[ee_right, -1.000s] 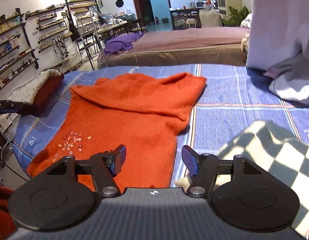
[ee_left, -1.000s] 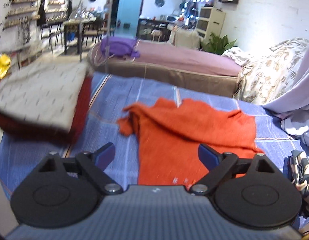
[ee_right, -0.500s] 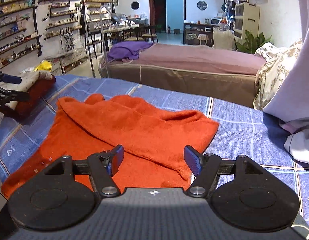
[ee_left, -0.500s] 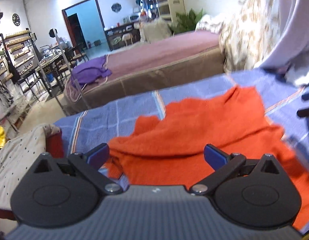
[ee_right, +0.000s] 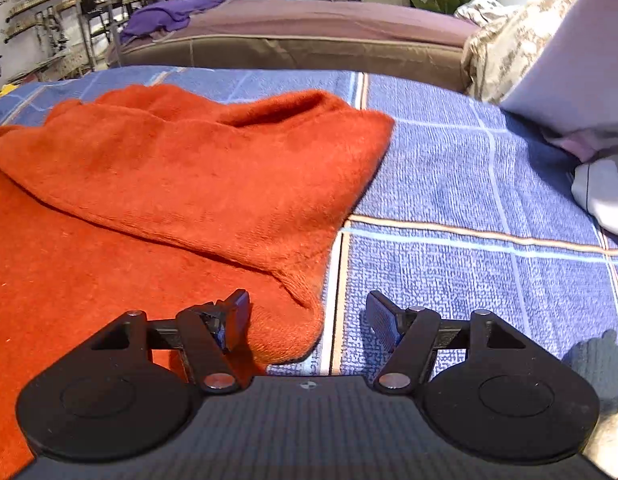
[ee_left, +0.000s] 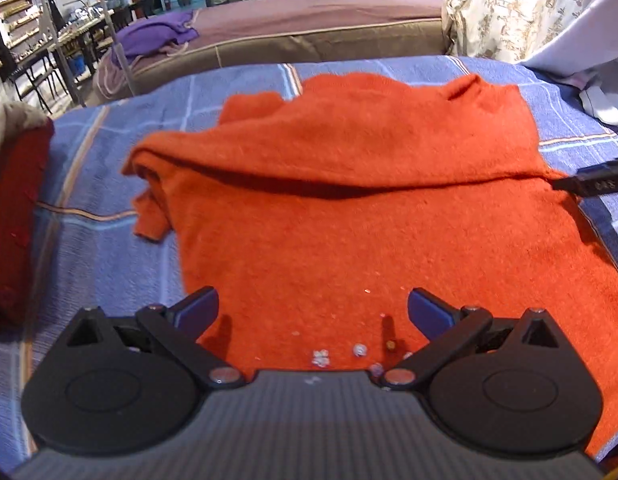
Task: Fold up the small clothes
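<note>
Orange knit sweater (ee_left: 349, 200) lay spread on the blue plaid bed cover (ee_right: 469, 200), top part folded over itself. Left gripper (ee_left: 313, 308) hovered low over the sweater's near part, jaws wide apart w/ nothing between them but fabric below. Right gripper (ee_right: 307, 316) sat at the sweater's right edge, jaws apart, a folded corner lying between them; contact w/ the left finger can't be told. Left view showed small beads (ee_left: 359, 350) on the knit, a red folded pile (ee_left: 17, 208) at left & the right tool's tip at the far edge. Right view showed white cloth (ee_right: 601, 192) at right.
</note>
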{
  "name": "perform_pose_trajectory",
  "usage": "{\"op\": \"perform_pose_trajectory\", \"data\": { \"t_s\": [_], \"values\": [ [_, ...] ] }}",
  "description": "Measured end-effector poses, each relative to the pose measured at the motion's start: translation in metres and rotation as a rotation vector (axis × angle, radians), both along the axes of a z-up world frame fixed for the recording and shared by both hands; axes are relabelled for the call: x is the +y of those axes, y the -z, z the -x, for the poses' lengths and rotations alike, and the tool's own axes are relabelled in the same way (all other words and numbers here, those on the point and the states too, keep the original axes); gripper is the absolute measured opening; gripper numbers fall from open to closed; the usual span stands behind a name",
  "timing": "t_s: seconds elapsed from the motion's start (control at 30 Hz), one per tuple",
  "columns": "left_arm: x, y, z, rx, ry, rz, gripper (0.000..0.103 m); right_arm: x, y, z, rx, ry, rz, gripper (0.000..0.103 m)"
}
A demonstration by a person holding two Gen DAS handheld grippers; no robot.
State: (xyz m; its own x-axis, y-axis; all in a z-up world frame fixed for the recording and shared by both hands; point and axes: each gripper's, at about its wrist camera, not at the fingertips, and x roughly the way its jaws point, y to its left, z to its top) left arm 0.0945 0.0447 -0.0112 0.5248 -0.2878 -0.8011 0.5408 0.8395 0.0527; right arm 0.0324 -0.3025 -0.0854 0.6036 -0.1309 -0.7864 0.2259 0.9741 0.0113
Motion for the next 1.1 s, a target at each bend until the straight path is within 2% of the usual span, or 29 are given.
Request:
{"op": "perform_pose_trajectory", "data": {
  "t_s": [0.1, 0.17, 0.2, 0.23, 0.27, 0.33, 0.53, 0.57, 0.67, 0.7, 0.73, 0.77, 0.8, 0.83, 0.87, 0.93, 1.0, 1.1],
  "values": [
    [-0.006, 0.01, 0.003, 0.022, 0.009, -0.012, 0.103, -0.008, 0.006, -0.002, -0.063, 0.047, -0.063, 0.094],
    [-0.008, 0.016, 0.003, 0.039, 0.01, -0.014, 0.103, -0.009, 0.012, -0.014, -0.035, 0.057, -0.052, 0.093],
    [-0.01, 0.018, 0.003, 0.051, 0.01, -0.013, 0.103, -0.009, 0.012, -0.016, -0.048, 0.042, -0.069, 0.08],
    [-0.011, 0.021, 0.003, 0.059, 0.01, -0.011, 0.103, -0.009, 0.011, -0.015, -0.066, 0.016, -0.088, 0.042],
    [-0.011, 0.024, 0.004, 0.066, 0.012, -0.013, 0.103, -0.008, 0.009, -0.016, -0.064, -0.001, -0.088, 0.024],
    [-0.012, 0.03, 0.006, 0.08, 0.019, -0.023, 0.103, -0.008, -0.001, -0.012, -0.073, 0.012, -0.039, 0.011],
    [-0.009, 0.041, 0.007, 0.115, 0.02, -0.024, 0.103, -0.036, -0.012, 0.004, -0.053, 0.103, -0.024, 0.005],
    [-0.008, 0.041, 0.007, 0.114, 0.02, -0.021, 0.103, -0.039, -0.011, 0.006, -0.047, 0.116, -0.03, 0.005],
    [-0.002, 0.035, 0.001, 0.088, 0.0, 0.001, 0.103, -0.047, -0.002, 0.007, -0.047, 0.139, -0.139, 0.008],
    [0.001, 0.03, -0.002, 0.082, -0.015, 0.021, 0.103, -0.045, -0.002, 0.008, -0.046, 0.156, -0.154, 0.014],
    [0.006, 0.026, -0.006, 0.081, -0.033, 0.048, 0.103, -0.043, -0.005, 0.011, -0.053, 0.17, -0.155, 0.038],
    [0.012, 0.021, -0.011, 0.08, -0.054, 0.081, 0.103, -0.04, -0.009, 0.014, -0.063, 0.178, -0.147, 0.048],
    [0.018, 0.016, -0.015, 0.079, -0.074, 0.114, 0.103, -0.037, -0.015, 0.018, -0.084, 0.178, -0.138, 0.068],
    [0.024, 0.011, -0.021, 0.078, -0.091, 0.143, 0.103, -0.033, -0.022, 0.024, -0.109, 0.174, -0.133, 0.077],
    [0.03, 0.005, -0.027, 0.075, -0.105, 0.168, 0.103, -0.03, -0.029, 0.029, -0.129, 0.168, -0.131, 0.082],
    [0.039, -0.01, -0.037, 0.029, -0.13, 0.205, 0.103, -0.024, -0.044, 0.037, -0.162, 0.127, -0.139, 0.1],
    [0.045, -0.026, -0.051, -0.055, -0.158, 0.208, 0.103, -0.016, -0.055, 0.041, -0.175, 0.043, -0.16, 0.103],
    [0.05, -0.04, -0.083, -0.161, -0.25, 0.144, 0.103, -0.003, -0.061, 0.037, -0.149, -0.044, -0.18, 0.103]
  ]
}}
